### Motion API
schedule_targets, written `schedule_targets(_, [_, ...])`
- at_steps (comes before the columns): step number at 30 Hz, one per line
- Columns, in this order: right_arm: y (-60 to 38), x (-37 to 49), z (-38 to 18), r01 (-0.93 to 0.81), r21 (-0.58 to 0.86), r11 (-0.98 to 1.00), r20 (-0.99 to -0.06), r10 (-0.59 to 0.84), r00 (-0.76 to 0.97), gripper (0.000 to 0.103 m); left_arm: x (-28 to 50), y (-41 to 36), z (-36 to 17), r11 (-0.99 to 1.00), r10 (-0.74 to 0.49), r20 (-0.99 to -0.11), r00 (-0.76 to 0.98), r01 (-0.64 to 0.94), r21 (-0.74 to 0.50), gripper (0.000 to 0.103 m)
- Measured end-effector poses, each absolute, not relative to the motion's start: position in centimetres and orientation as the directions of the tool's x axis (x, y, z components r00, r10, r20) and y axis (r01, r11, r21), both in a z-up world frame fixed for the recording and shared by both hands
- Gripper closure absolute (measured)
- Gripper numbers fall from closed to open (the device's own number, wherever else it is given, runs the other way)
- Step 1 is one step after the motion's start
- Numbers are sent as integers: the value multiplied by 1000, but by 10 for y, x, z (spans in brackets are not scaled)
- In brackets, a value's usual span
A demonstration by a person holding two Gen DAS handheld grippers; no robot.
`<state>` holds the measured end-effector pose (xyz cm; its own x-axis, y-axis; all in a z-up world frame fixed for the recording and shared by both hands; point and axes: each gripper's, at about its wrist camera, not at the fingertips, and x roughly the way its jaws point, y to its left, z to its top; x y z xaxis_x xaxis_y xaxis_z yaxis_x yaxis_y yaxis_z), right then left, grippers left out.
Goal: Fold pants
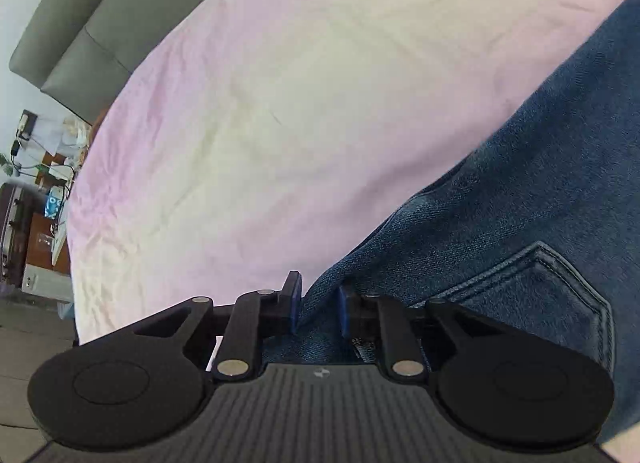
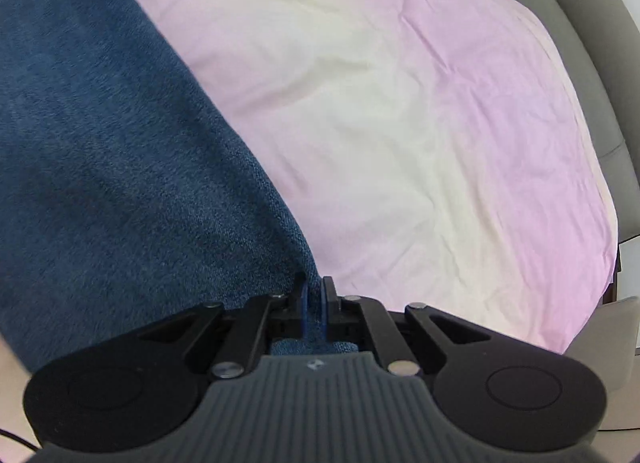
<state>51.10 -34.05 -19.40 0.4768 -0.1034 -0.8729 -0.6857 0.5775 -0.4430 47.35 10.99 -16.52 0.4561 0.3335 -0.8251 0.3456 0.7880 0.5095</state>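
Observation:
Blue denim pants (image 1: 520, 223) lie on a pink and cream bed sheet (image 1: 280, 103). In the left wrist view a back pocket (image 1: 540, 295) shows at the right. My left gripper (image 1: 318, 299) has its jaws around the waist edge of the pants, with denim filling the gap. In the right wrist view the pants (image 2: 100, 163) fill the left side over the sheet (image 2: 400, 123). My right gripper (image 2: 315, 303) is shut tight on an edge of the pants, with a fold of denim pinched between the blue pads.
A grey padded headboard (image 1: 88, 23) runs along the far side of the bed and also shows in the right wrist view (image 2: 592, 43). A cluttered bedside table with cables (image 1: 44, 183) stands past the bed's left edge.

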Motion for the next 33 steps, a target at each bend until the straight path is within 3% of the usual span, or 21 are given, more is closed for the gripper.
schedule_targets(8, [-359,516,-214,-678,-396,620,-894,-91,439,102,481,108,-193,793,362,-812,458,306,526,82])
schedule_targets(10, [-372,523,-207,-664,-361,655,-904,-71,421,100,480,109,-192,790,368,-805,466,301,535,76])
schedule_targets(11, [-376,537,-202,-651,-340,678,-908,-57,415,90,479,111,-189,795,365,-802,472,290,533,73])
schedule_targets(12, [-382,539,-194,-628,-334,703,-905,-53,422,69,476,113,-182,803,358,-801,480,279,526,67])
schedule_targets(14, [-404,537,-172,-577,-319,752,-893,-34,449,57,471,113,-167,830,349,-781,518,215,514,50])
schedule_targets(18, [-468,521,-131,-391,-284,876,-876,-71,478,57,450,109,-131,894,270,-775,572,151,423,48])
schedule_targets(23, [-570,479,-112,-27,-193,981,-870,-158,467,58,409,79,-112,931,188,-800,569,156,330,48])
schedule_targets(28, [-627,427,-144,233,-13,972,-868,-126,479,69,364,48,-113,957,56,-848,527,214,197,48])
schedule_targets(33, [-636,380,-176,319,91,943,-866,-84,494,80,317,19,-129,959,18,-873,488,239,153,48])
